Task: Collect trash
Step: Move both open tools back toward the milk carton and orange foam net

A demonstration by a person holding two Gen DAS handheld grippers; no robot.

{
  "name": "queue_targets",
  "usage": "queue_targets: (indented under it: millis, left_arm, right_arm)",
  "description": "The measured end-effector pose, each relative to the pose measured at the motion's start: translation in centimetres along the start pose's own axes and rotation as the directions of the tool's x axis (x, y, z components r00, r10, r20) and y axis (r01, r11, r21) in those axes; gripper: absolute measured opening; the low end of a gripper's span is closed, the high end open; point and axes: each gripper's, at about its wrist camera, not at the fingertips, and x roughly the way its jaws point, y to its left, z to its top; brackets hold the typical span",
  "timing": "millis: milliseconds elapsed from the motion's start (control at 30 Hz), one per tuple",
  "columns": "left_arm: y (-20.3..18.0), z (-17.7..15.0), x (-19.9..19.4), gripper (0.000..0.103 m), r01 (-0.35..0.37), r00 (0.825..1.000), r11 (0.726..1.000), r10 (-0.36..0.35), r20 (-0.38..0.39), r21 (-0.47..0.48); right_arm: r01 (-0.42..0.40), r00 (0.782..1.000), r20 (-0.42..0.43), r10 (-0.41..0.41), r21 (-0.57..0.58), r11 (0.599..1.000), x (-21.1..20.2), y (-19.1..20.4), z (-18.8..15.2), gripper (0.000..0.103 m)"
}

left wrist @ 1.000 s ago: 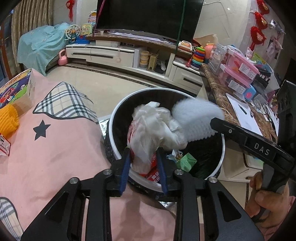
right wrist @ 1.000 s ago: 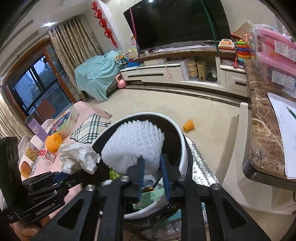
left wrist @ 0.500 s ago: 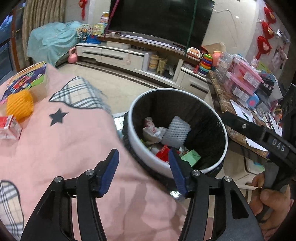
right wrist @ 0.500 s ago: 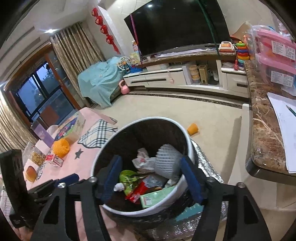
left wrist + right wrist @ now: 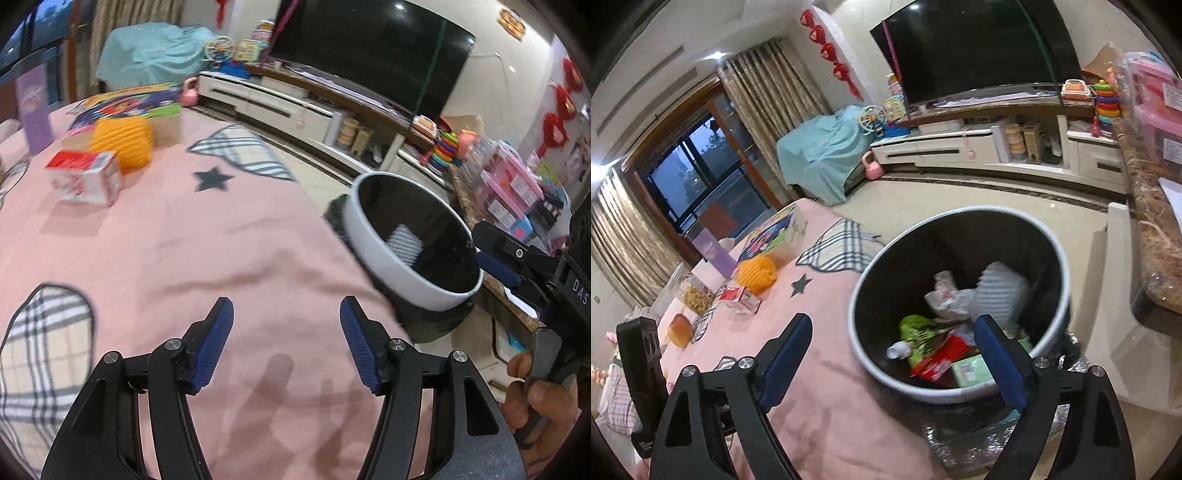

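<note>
Your left gripper [image 5: 286, 325] sat over the pink cloth [image 5: 166, 251] w/ its fingers apart and nothing between them; they'd just been opening. Your right gripper [image 5: 894, 354] had its fingers spread really wide, also just opened up, empty, hovering at the near edge of the trash bin [image 5: 1067, 280]. Trash was already down inside the bin: white foam net [image 5: 1001, 291], crumpled white wrapper [image 5: 945, 299], a green pouch [image 5: 916, 328], red packet [image 5: 942, 362] and a green carton [image 5: 971, 373]. From the left cam only the foam net showed over the rim. Still lying on the pink cloth, well apart from the bin: an orange foam net [image 5: 122, 142] just beside a small red-and-white box [image 5: 86, 177], plus a colourful box [image 5: 147, 107] behind them. Your right hand [image 5: 539, 402] was at the frame edge gripping the handle.
</note>
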Motion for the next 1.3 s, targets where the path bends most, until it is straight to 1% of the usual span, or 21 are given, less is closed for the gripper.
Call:
queue_targets:
  millis: [133,200,267,567,833,1067,1300]
  left_arm:
    - [2.5,-0.8,-1.1,0.062,-0.021,1.000,0.999,0.022,0.011,-0.049]
    - [4.0,-1.2,-1.6,0.062,-0.036,0.999,0.996,0.037,0.016,-0.076]
    - [5.2,-1.6,-2.0,0.063,-0.044,0.999,0.994,0.046,0.018,-0.102]
    - [9.4,-2.5,-3.8,0.064,-0.087,0.995,0.982,0.094,0.036,-0.166]
    - [12.6,-2.6,-4.1,0.065,-0.121,0.991,0.969,0.131,0.034,-0.217]
    - [13.8,-1.4,-3.3,0.066,-0.137,0.988,0.962,0.150,0.034,-0.235]
    - [14.3,1.7,-1.1,0.066,-0.143,0.987,0.957,0.156,0.035,-0.253]
  right_arm:
    - [-0.024,1.000,-0.019,0.025,0.005,1.000,0.6,1.2,-0.7,0.092]
    - [-0.039,0.999,-0.032,0.039,-0.001,0.999,0.9,2.2,-1.1,0.097]
    - [-0.050,0.998,-0.041,0.050,-0.010,0.999,1.2,3.0,-1.4,0.099]
    - [-0.109,0.990,-0.101,0.101,-0.072,0.992,3.7,7.9,-2.5,0.101]
    - [-0.156,0.979,-0.151,0.136,-0.125,0.980,6.3,11.8,-3.2,0.101]
    - [-0.174,0.970,-0.191,0.152,-0.107,0.979,8.7,13.1,-2.5,0.102]
    - [-0.183,0.971,-0.173,0.165,-0.095,0.978,10.6,13.7,-0.7,0.101]
